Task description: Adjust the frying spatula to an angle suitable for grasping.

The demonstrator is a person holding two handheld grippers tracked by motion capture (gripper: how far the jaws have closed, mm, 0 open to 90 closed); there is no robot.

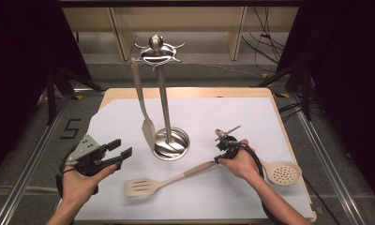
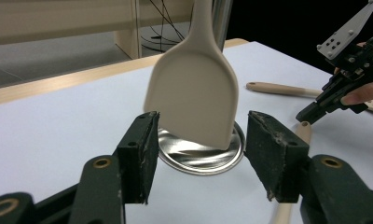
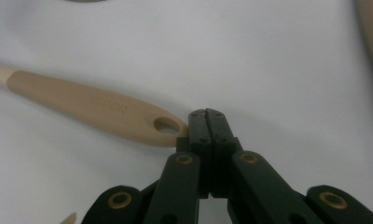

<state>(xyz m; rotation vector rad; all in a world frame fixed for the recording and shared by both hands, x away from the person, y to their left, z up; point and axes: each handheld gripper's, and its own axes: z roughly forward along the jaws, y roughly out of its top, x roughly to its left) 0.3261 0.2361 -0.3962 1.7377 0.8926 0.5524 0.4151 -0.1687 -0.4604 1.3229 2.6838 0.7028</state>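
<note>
Right gripper, jaws pressed together and empty, is nudging the handle end of the slotted spatula lying on the white sheet; left gripper is waiting open; next likely: opening to grasp the handle.

Background stuff: a steel utensil stand sits mid-frame on the white sheet covering the wooden table, its round base pretty shiny. A solid beige turner hangs off its top, blade down by the base. Over at the lower right there's a round perforated skimmer lying flat. Cables trail on the floor at the upper right, and a "5" is marked on the floor at the left.
</note>
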